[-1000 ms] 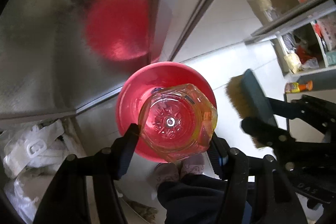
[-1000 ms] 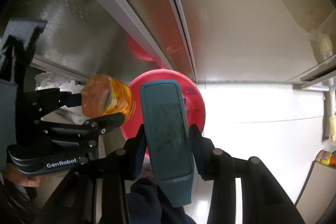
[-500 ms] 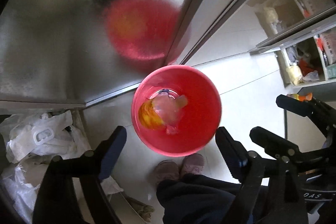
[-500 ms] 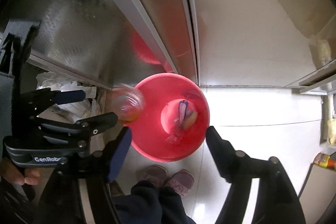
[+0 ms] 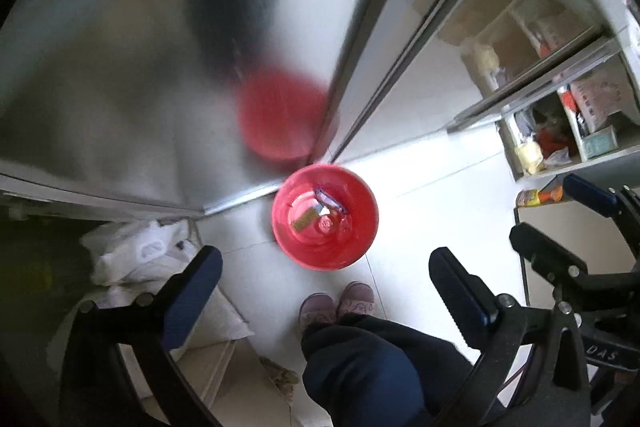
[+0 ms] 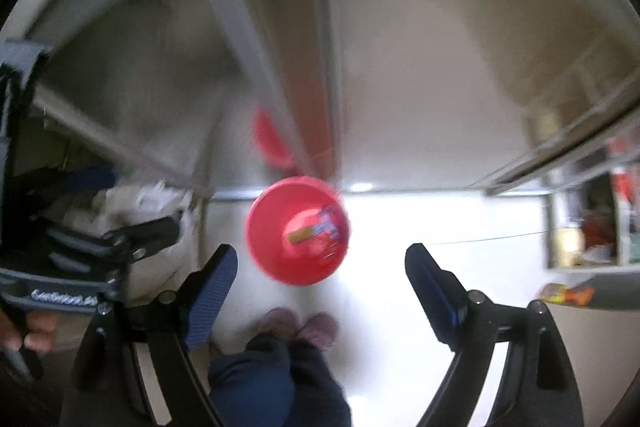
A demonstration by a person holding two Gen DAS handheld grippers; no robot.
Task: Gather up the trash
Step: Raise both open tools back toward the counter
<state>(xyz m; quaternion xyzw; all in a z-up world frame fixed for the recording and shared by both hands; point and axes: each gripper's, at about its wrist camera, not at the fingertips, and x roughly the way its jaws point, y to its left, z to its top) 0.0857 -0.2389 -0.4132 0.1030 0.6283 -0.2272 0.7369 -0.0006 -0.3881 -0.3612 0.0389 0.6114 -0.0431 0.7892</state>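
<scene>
Both your grippers hang empty above the red bin (image 5: 325,217), pointing almost straight down at it. The left gripper (image 5: 325,281) has its jaws spread wide, with nothing between them but floor (image 5: 420,195) and your shoes (image 5: 338,303); they have just been opening. The right gripper (image 6: 321,277) is released too, its jaws likewise just opened and bare.

The trash is in the bin. From the left view you can make out a brush (image 5: 303,221) lying at about 9 o'clock on the bin's bottom, a clear bottle (image 5: 330,225) beside it near the centre, and a wrapper (image 5: 330,201) toward 12 o'clock. The right view is too blurred to tell these apart.

The bin stands on the floor tight against the foot of the steel cabinet (image 5: 120,87), whose panel reflects it as a red smear at 12 o'clock. That keeps it out of your walking path, yet right in front of your feet, so a drop from above lands inside.

This drop looks done. White bags (image 5: 136,255) sit at 9 o'clock from the bin, and a small orange pack (image 5: 538,195) lies by the shelves (image 5: 560,115) at 3 o'clock; either could be your next pickup, though I can't say whether they count as trash.
</scene>
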